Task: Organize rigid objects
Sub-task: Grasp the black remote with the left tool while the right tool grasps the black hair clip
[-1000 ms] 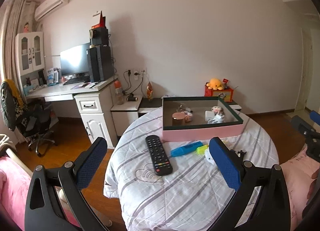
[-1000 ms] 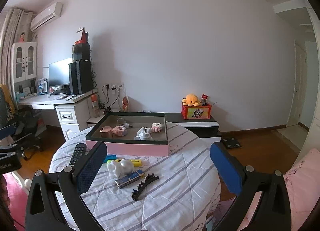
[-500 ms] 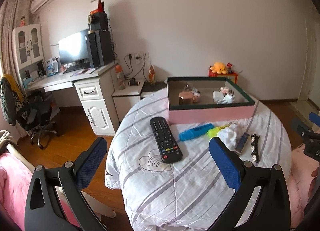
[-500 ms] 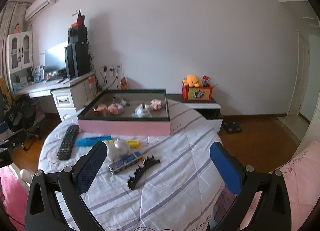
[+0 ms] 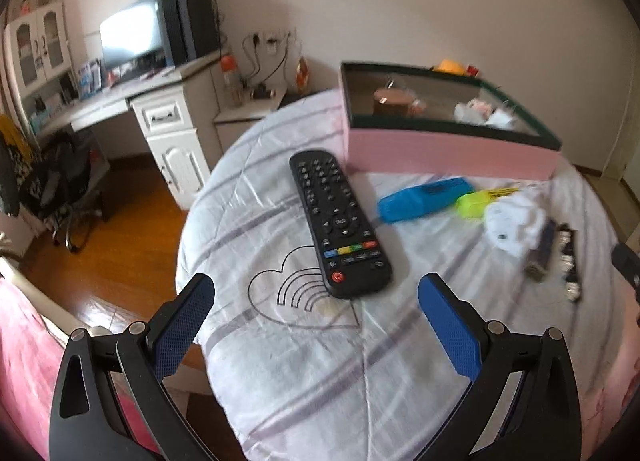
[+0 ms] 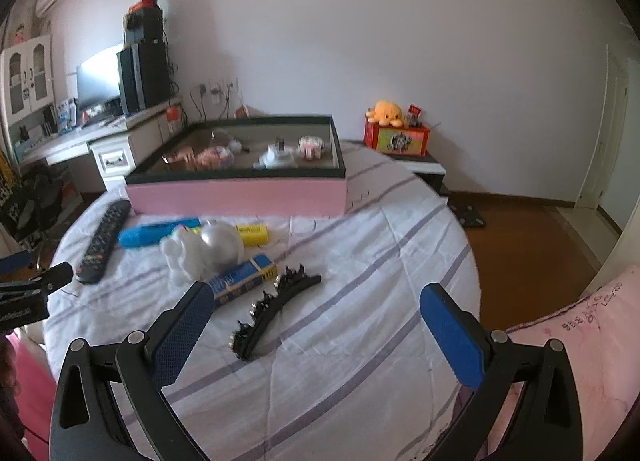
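the black remote [image 5: 339, 221] lies face up on the striped cloth of the round table [image 5: 304, 361], its power-button end toward me, just ahead of my left gripper [image 5: 316, 301]. a second ago it sat small and far up the left view; now it fills the middle, so i have brought that hand forward and down over it. the jaws are spread wide with nothing between them, one blue pad on each side of the remote's near end but not touching it.

on my right side the black hair clip [image 6: 276, 307] lies just ahead of my right gripper [image 6: 316, 309], whose jaws are also wide apart and empty. this view has dropped closer to the table too, and the clip now sits nearer the left pad than the middle of the gap. just beyond it are the small blue-and-yellow box [image 6: 244, 279], the white figurine with a silver ball [image 6: 200, 251], the blue marker [image 6: 158, 233] and the yellow highlighter [image 6: 252, 233], all loose on the cloth.

behind them stands the pink box [image 6: 236, 193] with its dark green rim, already holding a few small things i cannot make out well.

i judge the change to mean both hands are closing in for a pick, remote on the left, clip on the right, with the pink box as the likely place for them. nothing is lifted yet. the left view is blurred, so i should settle before i squeeze, and the right hand needs to shift left to centre the clip.
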